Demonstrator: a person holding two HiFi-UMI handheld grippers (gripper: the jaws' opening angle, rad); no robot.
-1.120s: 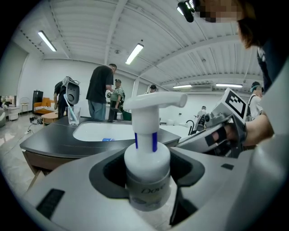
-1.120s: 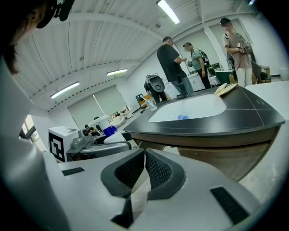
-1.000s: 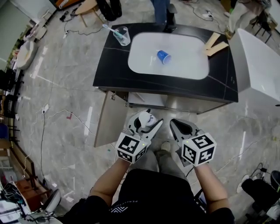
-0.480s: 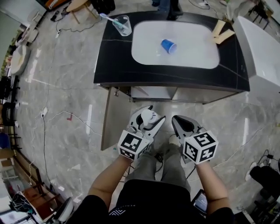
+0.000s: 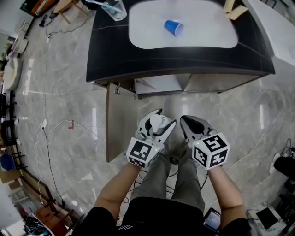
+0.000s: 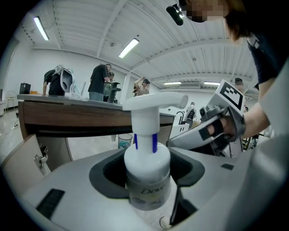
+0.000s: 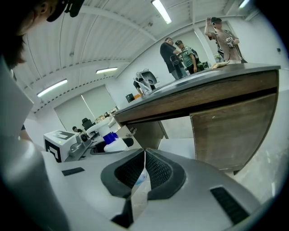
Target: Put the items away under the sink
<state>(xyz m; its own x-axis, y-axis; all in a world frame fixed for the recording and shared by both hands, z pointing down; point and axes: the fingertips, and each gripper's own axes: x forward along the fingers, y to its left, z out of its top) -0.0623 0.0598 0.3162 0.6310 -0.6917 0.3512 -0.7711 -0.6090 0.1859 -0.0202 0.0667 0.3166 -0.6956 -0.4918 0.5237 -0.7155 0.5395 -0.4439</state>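
Note:
My left gripper [image 5: 158,123] is shut on a white pump bottle [image 5: 157,121], held low in front of the sink cabinet. In the left gripper view the bottle [image 6: 146,169] stands upright between the jaws, its pump head [image 6: 153,101] pointing right. Beside it, my right gripper [image 5: 186,123] is shut on a thin flat packet [image 7: 139,182] with blue print, seen edge-on. The cabinet under the sink [image 5: 161,84] is open, its wooden door [image 5: 109,122] swung out on the left. A blue cup [image 5: 174,27] lies in the white basin [image 5: 147,32].
A glass with a toothbrush [image 5: 113,8] stands on the black counter [image 5: 110,55] at the back left, wooden pieces [image 5: 233,9] at the back right. Cables run across the marble floor [image 5: 60,129] to the left. The cabinet's right door [image 7: 230,131] is closed. People stand beyond the counter.
The counter has slid up and grown in the head view as I sink lower before the cabinet. Both grippers keep their hold and stay side by side.

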